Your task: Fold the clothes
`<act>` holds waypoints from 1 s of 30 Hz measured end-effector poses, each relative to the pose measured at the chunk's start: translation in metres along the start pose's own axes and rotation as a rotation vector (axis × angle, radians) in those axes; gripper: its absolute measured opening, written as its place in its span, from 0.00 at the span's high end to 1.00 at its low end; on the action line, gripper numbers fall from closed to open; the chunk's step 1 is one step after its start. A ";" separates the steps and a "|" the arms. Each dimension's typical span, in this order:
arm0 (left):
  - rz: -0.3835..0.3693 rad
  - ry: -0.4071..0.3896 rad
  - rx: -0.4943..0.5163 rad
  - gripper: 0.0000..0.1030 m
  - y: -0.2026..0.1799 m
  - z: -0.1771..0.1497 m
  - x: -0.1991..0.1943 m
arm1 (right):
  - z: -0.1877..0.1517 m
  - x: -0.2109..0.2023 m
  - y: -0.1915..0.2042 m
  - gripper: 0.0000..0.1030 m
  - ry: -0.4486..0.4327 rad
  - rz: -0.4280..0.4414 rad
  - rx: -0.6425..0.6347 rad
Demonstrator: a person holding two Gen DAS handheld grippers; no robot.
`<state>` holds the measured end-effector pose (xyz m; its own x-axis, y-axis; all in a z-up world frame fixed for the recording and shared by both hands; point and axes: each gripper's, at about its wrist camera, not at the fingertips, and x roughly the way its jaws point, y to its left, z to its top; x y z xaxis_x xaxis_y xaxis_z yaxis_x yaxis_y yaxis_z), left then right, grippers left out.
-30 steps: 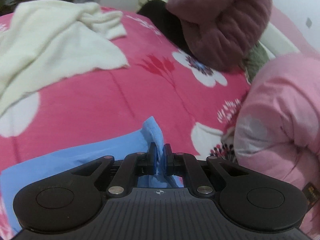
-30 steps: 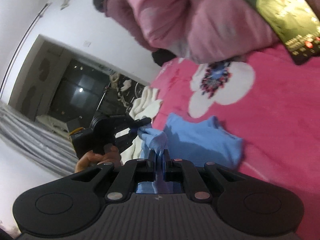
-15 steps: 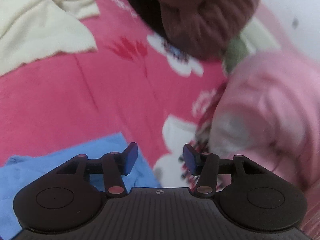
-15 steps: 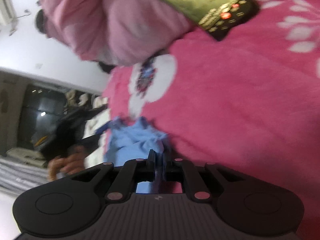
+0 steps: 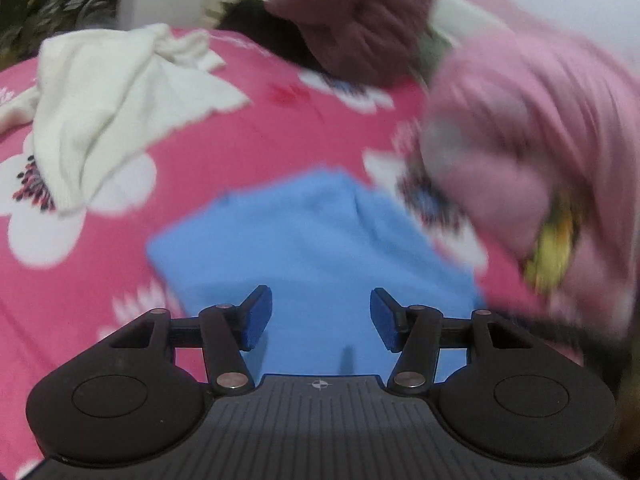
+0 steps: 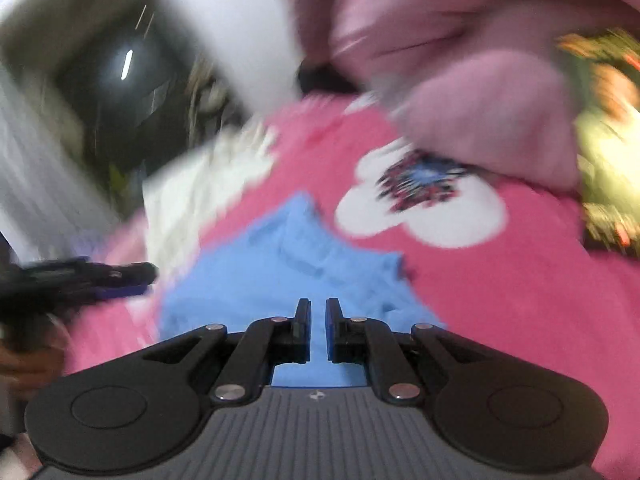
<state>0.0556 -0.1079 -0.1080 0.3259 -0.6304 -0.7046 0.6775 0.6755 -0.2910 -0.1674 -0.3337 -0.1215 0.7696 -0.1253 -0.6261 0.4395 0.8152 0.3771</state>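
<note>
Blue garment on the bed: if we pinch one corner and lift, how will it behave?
The blue garment likely hangs limp: it lies flat with soft creases. Probably light, since it looks thin. It may drag on the fuzzy pink blanket rather than slide, though blur limits certainty.

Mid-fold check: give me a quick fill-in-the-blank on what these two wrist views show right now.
1. The garment lying under both hand-held grippers is ____ in colour.
2. The bedspread beneath it is pink with white ____ printed on it.
3. The crumpled garment lying farther back on the bed is ____ in colour.
4. The left hand-held gripper, jaws opening, has ____ gripped between its pads.

Missing words: blue; flowers; cream-white; nothing
</note>
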 end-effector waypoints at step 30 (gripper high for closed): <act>-0.023 0.004 0.333 0.42 -0.026 -0.081 0.025 | 0.087 0.161 0.084 0.71 0.278 0.151 -0.551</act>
<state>-0.0077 -0.1103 -0.1706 0.3057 -0.6421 -0.7030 0.8631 0.4986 -0.0800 0.0343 -0.3342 -0.1315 0.6226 0.1048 -0.7755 -0.0245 0.9931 0.1146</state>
